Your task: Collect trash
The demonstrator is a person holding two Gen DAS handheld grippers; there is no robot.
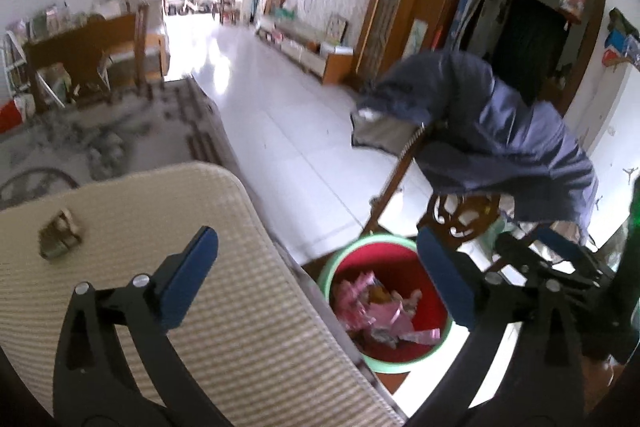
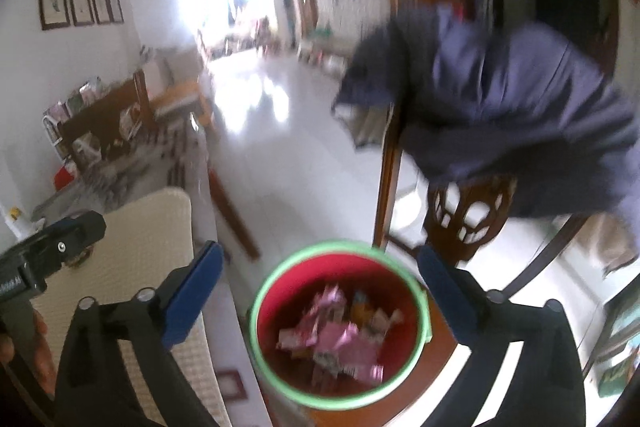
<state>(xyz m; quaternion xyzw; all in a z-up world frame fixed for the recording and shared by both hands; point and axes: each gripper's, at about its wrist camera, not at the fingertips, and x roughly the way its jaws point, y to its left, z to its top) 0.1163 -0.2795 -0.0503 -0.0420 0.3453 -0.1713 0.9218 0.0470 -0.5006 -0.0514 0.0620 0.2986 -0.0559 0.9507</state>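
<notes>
Scrap lies on the cream mat. Left gripper wide, empty, above mat edge. Bin (red, green rim) on the floor holds pink wrappers. Right gripper wide, empty, over it.

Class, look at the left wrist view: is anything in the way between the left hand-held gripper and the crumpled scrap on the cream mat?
Nothing visible. The left hand-held gripper is open and empty, and only bare mat lies between it and the scrap.
</notes>
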